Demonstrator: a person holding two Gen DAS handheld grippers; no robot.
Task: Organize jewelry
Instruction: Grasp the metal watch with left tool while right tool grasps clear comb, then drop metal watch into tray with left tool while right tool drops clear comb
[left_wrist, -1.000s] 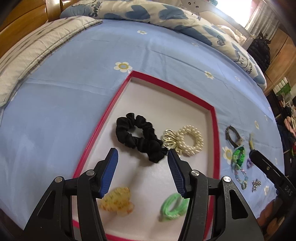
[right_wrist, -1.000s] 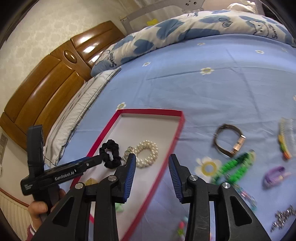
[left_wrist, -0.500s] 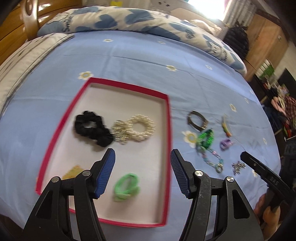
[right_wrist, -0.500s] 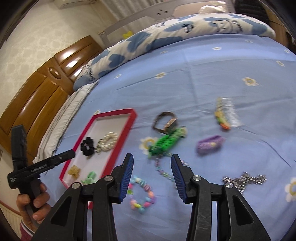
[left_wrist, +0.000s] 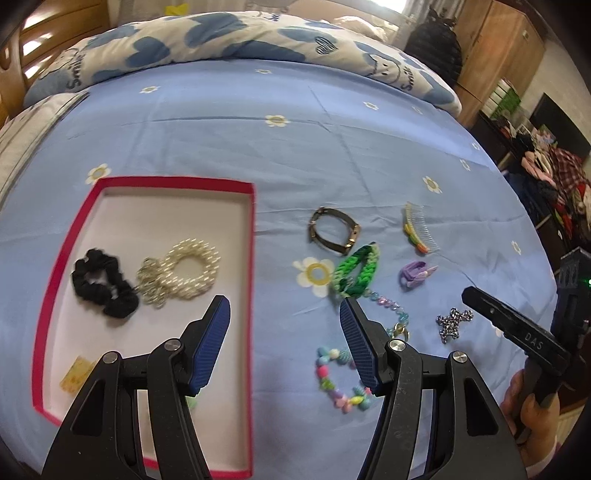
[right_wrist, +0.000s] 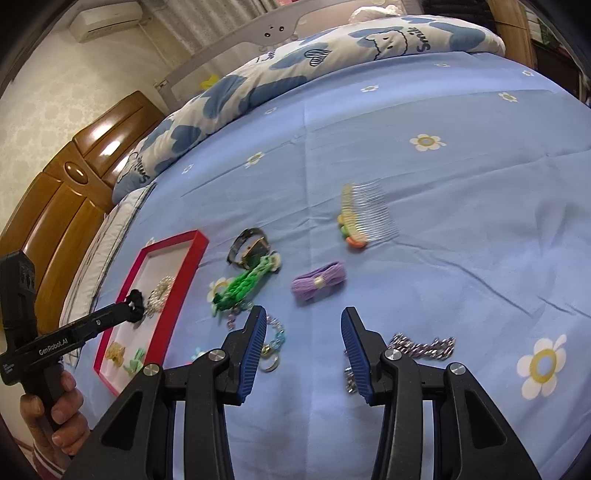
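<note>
Sorting is partly done: the tray (left_wrist: 251, 236), left of frame, holds a scrunchie (left_wrist: 103, 288), pearl band (left_wrist: 188, 269) and two clips, one half hidden behind the left gripper (left_wrist: 284, 332). Watch (left_wrist: 332, 232), comb (right_wrist: 365, 218), bracelets and chain (right_wrist: 424, 347) remain on the bed (right_wrist: 406, 110). Both grippers, right gripper (right_wrist: 303, 343) included, gape wide, empty.

A blue flowered bedsheet (right_wrist: 406, 122) spread ahead; beyond lay a heart-print duvet (right_wrist: 295, 74), wooden headboard (right_wrist: 74, 177) far left.
</note>
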